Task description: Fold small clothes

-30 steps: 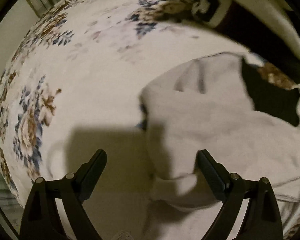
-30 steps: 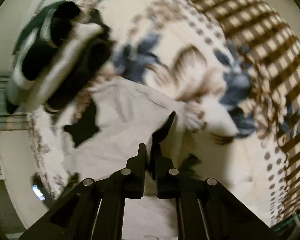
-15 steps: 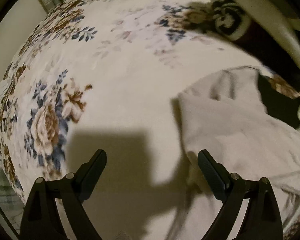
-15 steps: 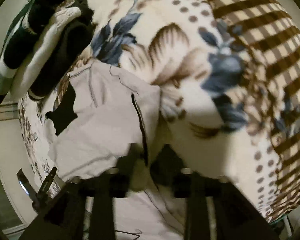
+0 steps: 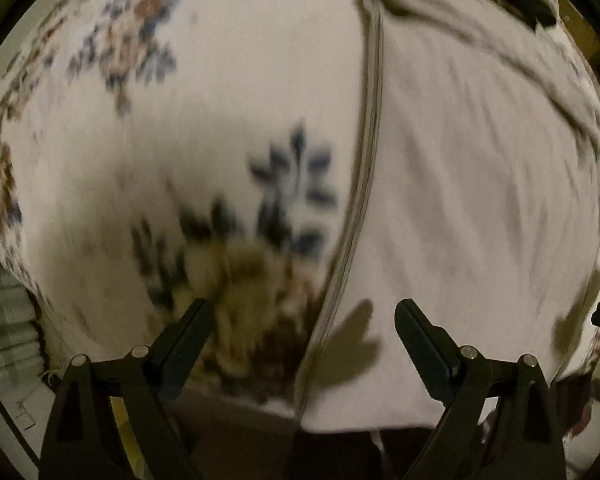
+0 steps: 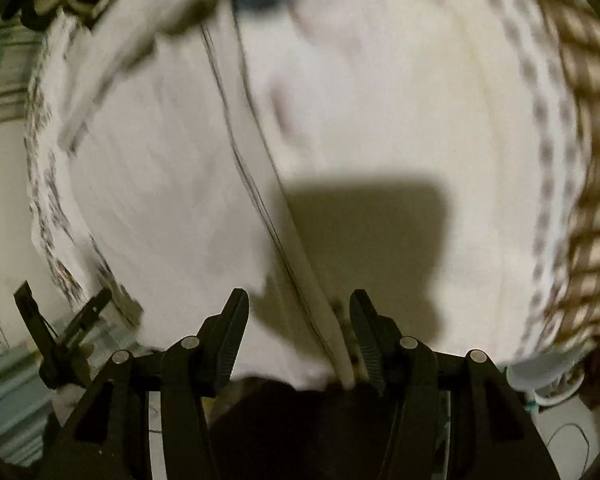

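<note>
Both views motion-blurred. Left gripper: jaws spread wide, gripping nothing. The white garment fills the right half of the left wrist frame, lying on the floral bedspread; its hemmed edge runs top to bottom through frame centre. Right gripper: jaws parted, the garment's edge between them at lower centre, contact not discernible. Brown checked border at right edge.
</note>
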The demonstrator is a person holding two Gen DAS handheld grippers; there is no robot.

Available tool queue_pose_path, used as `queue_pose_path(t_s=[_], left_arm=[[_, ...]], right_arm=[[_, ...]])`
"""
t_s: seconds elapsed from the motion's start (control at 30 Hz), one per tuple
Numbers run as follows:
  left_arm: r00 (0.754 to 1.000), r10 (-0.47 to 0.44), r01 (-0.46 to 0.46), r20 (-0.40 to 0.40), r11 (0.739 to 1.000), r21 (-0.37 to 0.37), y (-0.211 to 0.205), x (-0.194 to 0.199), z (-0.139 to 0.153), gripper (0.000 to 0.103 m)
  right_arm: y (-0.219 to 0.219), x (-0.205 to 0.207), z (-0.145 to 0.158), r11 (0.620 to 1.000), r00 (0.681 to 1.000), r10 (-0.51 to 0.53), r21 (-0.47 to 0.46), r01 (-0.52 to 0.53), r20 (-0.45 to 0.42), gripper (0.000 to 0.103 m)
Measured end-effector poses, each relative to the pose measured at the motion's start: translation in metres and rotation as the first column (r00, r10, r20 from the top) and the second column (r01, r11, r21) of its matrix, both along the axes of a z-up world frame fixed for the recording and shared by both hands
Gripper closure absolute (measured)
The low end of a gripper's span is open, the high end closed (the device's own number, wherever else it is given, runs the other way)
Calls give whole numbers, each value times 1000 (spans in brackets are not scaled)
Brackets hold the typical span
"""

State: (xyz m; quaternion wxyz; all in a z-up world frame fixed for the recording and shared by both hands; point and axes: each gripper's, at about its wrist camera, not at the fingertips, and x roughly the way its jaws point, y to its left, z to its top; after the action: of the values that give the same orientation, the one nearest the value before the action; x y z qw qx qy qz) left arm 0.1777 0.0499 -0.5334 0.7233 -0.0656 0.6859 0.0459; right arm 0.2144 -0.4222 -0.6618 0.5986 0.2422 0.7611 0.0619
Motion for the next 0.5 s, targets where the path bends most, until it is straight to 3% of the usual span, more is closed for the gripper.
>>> queue_pose_path(t_s=[0.17, 0.3, 0.33, 0.4, 0.5], left_arm=[[999, -21, 17, -36, 994, -106, 3, -32, -31, 11], [999, -33, 31, -10, 988, -153, 1, -48, -35, 12], [999, -38, 38, 1, 986, -163, 0, -51, -34, 16], [999, -43, 44, 10, 986, -159, -3, -57, -32, 39], [999, -45, 49, 29, 985, -166, -10, -72, -29, 52]], right_arm=[[5, -54, -27, 1000, 1000, -2, -11, 2, -16, 48], [3, -85, -41, 999, 999, -38, 8, 38, -15, 48], [3, -87, -41, 999, 999, -45, 10, 45, -30, 48], [2, -95, -41, 998, 998, -65, 19, 65, -24, 48], [2, -105, -40, 997, 997, -75, 22, 75, -18, 48]])
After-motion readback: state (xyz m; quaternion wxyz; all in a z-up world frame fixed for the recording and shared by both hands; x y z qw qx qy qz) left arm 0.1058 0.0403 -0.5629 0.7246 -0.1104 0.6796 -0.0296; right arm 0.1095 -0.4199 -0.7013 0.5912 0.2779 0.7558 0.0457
